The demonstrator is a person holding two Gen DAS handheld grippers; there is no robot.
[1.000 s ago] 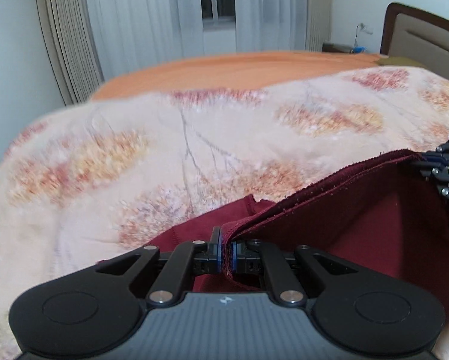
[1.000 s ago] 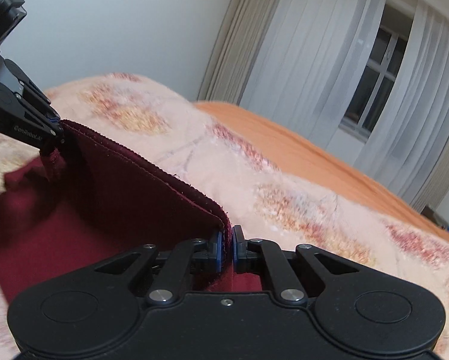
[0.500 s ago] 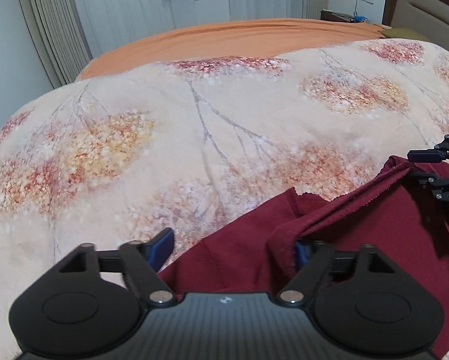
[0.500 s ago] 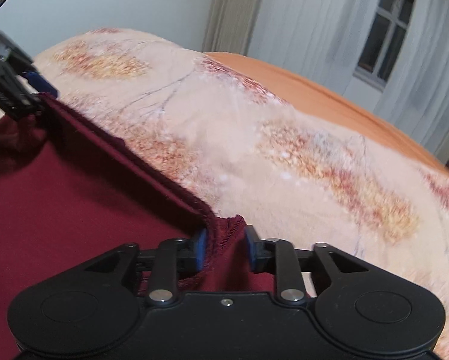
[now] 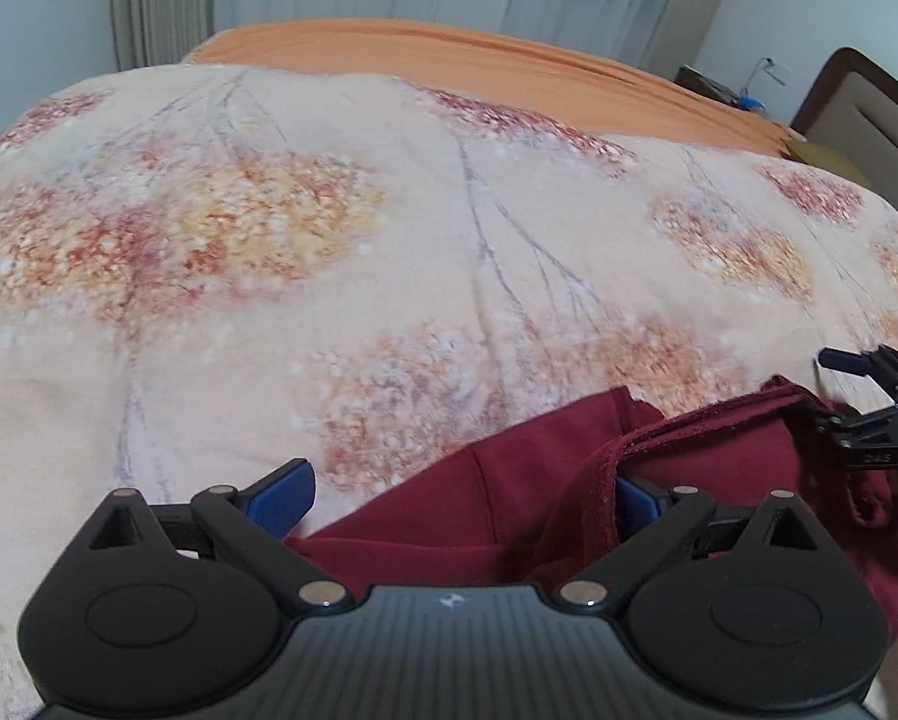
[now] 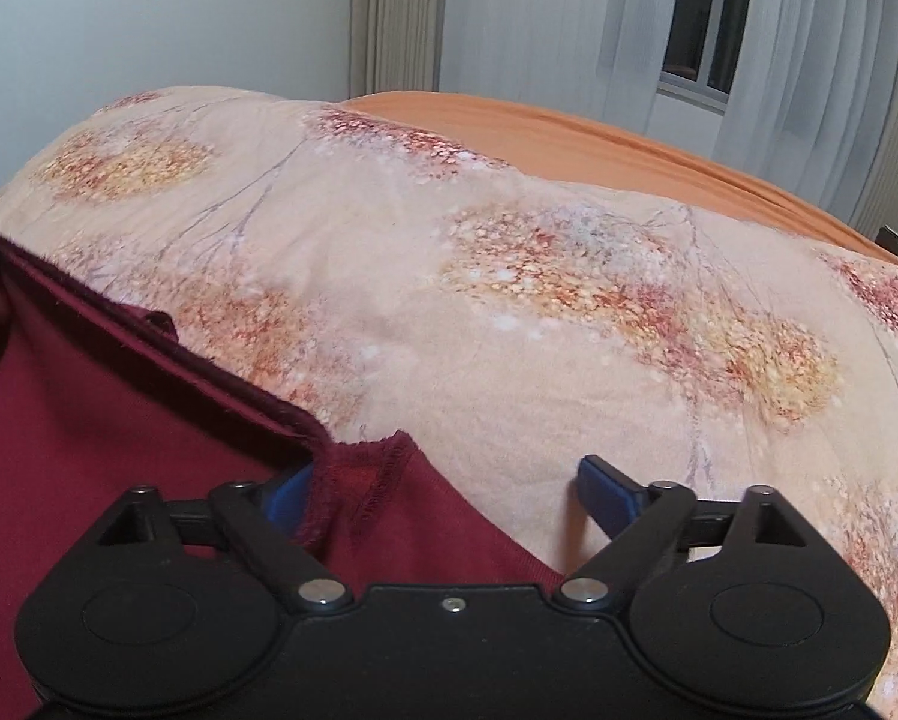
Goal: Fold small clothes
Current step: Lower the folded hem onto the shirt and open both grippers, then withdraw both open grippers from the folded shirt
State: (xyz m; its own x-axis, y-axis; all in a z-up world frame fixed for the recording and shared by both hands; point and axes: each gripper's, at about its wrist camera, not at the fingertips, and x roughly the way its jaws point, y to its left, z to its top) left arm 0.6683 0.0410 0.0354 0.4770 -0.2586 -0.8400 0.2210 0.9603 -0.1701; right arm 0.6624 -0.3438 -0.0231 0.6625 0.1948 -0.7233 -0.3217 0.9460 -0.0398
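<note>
A dark red garment (image 5: 538, 516) lies on the floral quilt (image 5: 329, 276), its upper layer folded over with a raw hem along the far edge. My left gripper (image 5: 460, 492) hangs over its left corner. Its jaws are opening wide, and the hem only leans against the right fingertip (image 5: 634, 495). In the right wrist view the same garment (image 6: 89, 450) fills the lower left. My right gripper (image 6: 449, 495) sits over the right corner, jaws opening, with the stitched corner loose beside its left fingertip (image 6: 290, 495). The right gripper (image 5: 868, 414) also shows at the left wrist view's right edge.
The quilt covers most of the bed, with an orange sheet (image 5: 478, 54) beyond it. A brown headboard (image 5: 862, 96) and a dark nightstand (image 5: 706, 81) stand at the far right. White curtains (image 6: 568, 18) and a window (image 6: 706, 18) line the back wall.
Both grippers were shut on the garment's lifted hem. They came down toward the quilt and opened, and the hem dropped so the garment now lies folded on the bed.
</note>
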